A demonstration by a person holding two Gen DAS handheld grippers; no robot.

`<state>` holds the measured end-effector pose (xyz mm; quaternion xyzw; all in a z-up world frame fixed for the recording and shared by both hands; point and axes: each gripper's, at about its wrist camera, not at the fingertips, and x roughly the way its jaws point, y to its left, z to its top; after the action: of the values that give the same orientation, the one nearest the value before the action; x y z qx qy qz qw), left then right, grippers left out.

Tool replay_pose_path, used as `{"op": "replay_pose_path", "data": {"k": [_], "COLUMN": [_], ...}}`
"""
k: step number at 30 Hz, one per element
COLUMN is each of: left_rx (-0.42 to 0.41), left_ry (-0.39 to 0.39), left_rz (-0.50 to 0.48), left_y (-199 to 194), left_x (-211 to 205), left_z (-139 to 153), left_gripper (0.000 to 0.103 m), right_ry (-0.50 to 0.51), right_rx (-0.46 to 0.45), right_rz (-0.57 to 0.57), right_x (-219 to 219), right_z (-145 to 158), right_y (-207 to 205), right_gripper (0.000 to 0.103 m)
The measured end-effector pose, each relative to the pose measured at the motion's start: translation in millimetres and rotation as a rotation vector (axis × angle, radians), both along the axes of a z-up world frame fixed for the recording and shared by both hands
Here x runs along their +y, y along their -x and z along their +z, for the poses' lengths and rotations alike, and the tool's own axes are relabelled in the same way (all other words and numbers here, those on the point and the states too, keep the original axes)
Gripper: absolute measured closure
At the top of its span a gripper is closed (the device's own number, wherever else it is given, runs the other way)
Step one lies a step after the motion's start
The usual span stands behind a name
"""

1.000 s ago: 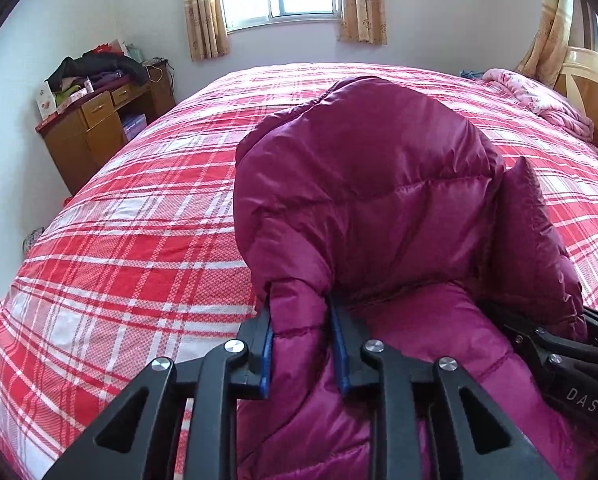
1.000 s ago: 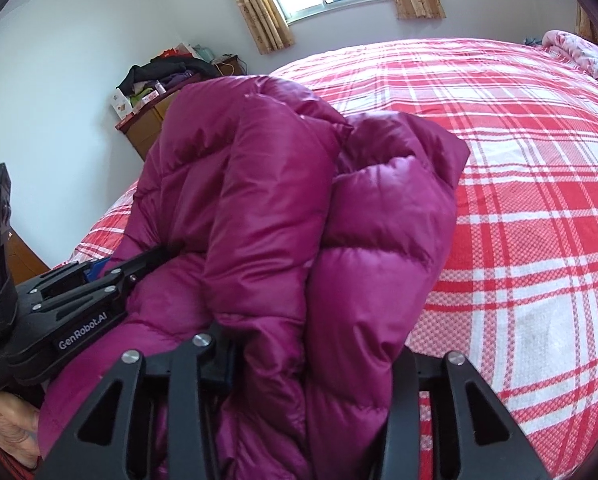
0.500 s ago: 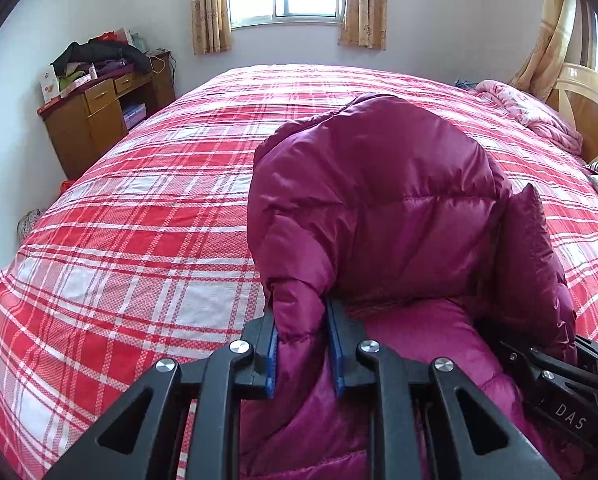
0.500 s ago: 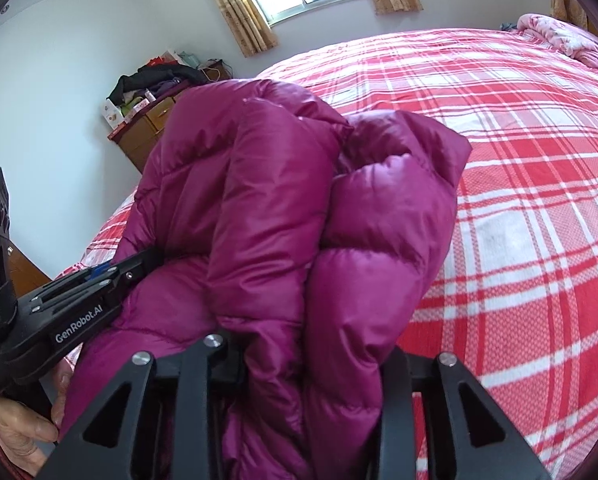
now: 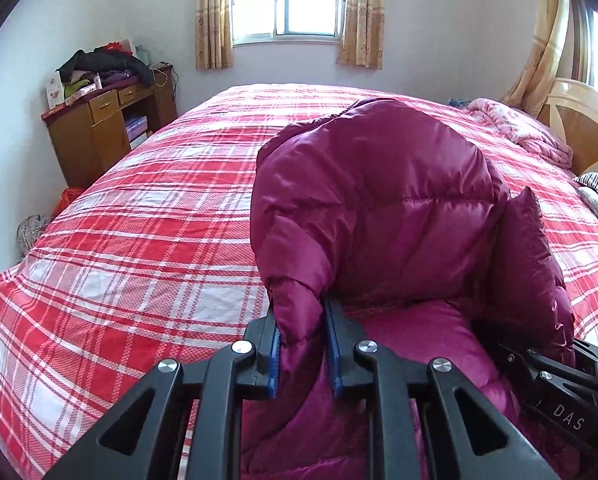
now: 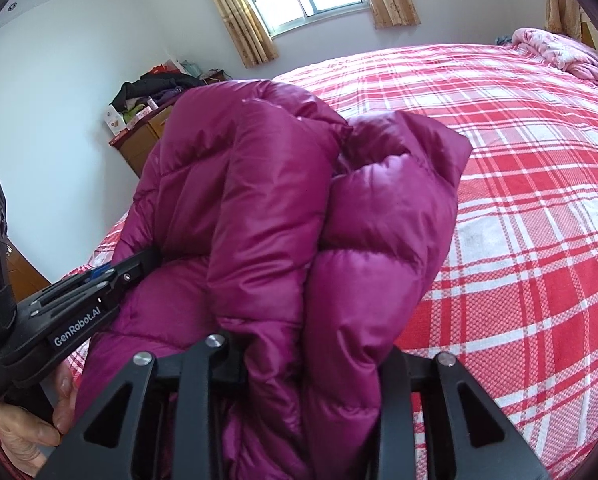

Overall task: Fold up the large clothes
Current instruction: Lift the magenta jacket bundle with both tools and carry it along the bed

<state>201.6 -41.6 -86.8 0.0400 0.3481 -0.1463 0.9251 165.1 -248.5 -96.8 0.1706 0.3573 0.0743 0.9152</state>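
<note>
Both hand-held grippers pinch the purple down jacket (image 5: 379, 208) above the checked bed (image 5: 139, 240): the left hand-held gripper (image 5: 301, 344) clamps a thin fold, the right hand-held gripper (image 6: 311, 372) a thick bunch. This probably keeps the bulky layers together for the next fold; the right one's pads are hidden by fabric.

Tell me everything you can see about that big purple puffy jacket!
The puffy jacket is magenta-purple, shiny and quilted into fat stitched pillows, like a down coat. It is bunched and doubled over, held up above the red plaid bedspread. The left hand-held gripper pinches one thin fold between its blue pads, and the right hand-held gripper clamps a much thicker bundle. Its lower part is out of view.
</note>
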Motion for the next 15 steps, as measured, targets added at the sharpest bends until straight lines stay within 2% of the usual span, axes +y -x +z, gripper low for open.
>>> {"op": "replay_pose_path", "data": {"k": [6,15], "left_rx": [-0.042,-0.056], "left_ry": [-0.002,0.009], "left_rz": [0.042,0.125], "left_y": [6.9,12.5], "left_x": [21.5,64.9], "left_z": [10.5,14.1], "left_gripper": [0.084,0.084], "right_ry": [0.027,0.046], "right_rx": [-0.038,-0.064], "right_rz": [0.037,0.115], "right_x": [17.9,51.1], "right_z": [12.2,18.5], "right_y": [-5.0,-16.6], "right_gripper": [0.069,0.069]}}
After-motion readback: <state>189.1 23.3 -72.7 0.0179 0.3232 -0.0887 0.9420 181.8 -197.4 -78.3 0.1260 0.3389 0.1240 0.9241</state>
